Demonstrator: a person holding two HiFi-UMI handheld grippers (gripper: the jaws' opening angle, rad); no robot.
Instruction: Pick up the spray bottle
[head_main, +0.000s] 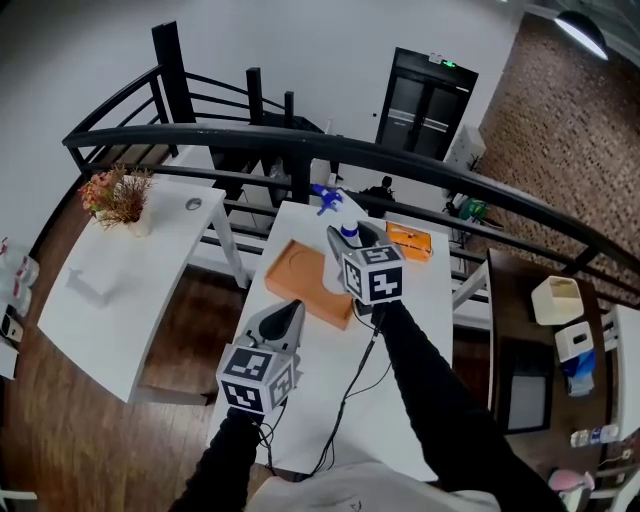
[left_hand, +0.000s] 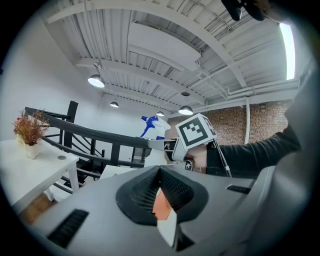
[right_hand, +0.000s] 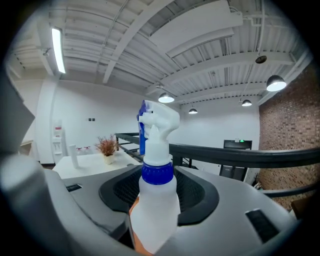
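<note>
The spray bottle (right_hand: 158, 187) is white with a blue collar, a white head and a blue trigger. It stands upright between my right gripper's jaws (right_hand: 156, 212), whose pads sit against its body on both sides. In the head view the spray bottle (head_main: 346, 231) is at the far part of the white table (head_main: 405, 330), at the tips of the right gripper (head_main: 352, 238). The left gripper view shows the spray bottle (left_hand: 155, 127) beside the right gripper's marker cube. My left gripper (head_main: 292, 310) hovers nearer, over the table's left edge, jaws together and holding nothing.
An orange-brown board (head_main: 300, 275) lies on the table between the grippers. An orange packet (head_main: 411, 240) lies at the far right. A black cable (head_main: 350, 390) runs over the near part. A black railing (head_main: 300, 150) stands behind; another white table with a potted plant (head_main: 117, 195) is at left.
</note>
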